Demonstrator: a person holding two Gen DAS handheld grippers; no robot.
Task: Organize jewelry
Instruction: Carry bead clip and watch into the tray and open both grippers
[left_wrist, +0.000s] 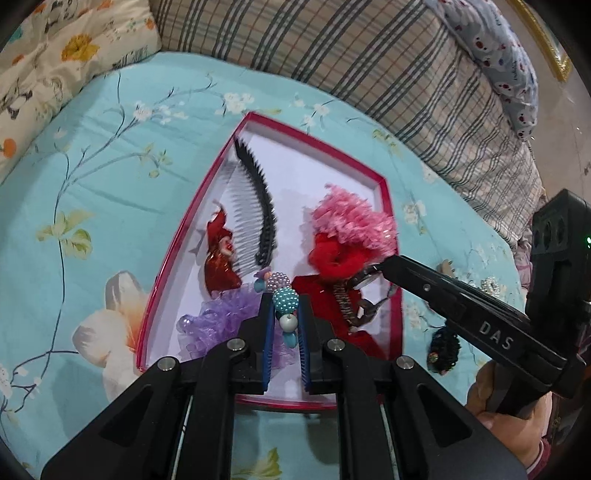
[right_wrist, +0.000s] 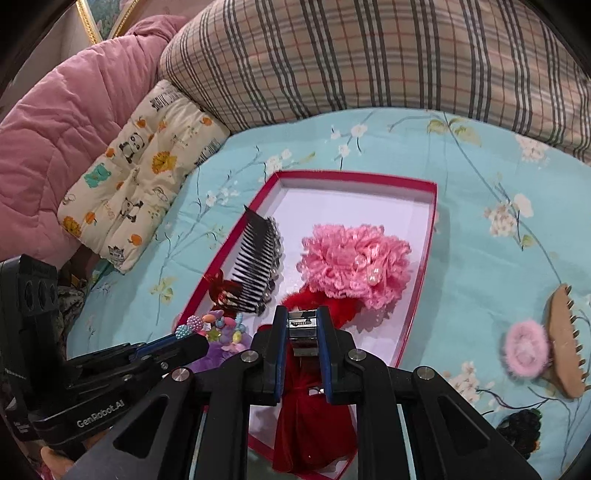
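A red-rimmed white box (left_wrist: 384, 206) lies on the bed. In it are a black comb (left_wrist: 258, 206), a red hair clip (left_wrist: 219, 258), a purple frilly scrunchie (left_wrist: 218, 317), a pink fluffy scrunchie (left_wrist: 354, 218) and red fabric (left_wrist: 325, 291). My left gripper (left_wrist: 285, 306) is shut on a colourful bead bracelet (left_wrist: 284, 299) above the box's near end. My right gripper (right_wrist: 303, 325) is shut on a metal watch (right_wrist: 303, 326) over the red fabric (right_wrist: 314, 417). The box also shows in the right wrist view (right_wrist: 424, 258).
On the blue floral sheet (right_wrist: 480, 177) right of the box lie a tan claw clip (right_wrist: 563, 339), a small pink scrunchie (right_wrist: 524, 347) and a black beaded piece (right_wrist: 521, 428). Plaid bedding (right_wrist: 369, 55), a panda pillow (right_wrist: 136, 177) and a pink quilt (right_wrist: 55, 129) lie behind.
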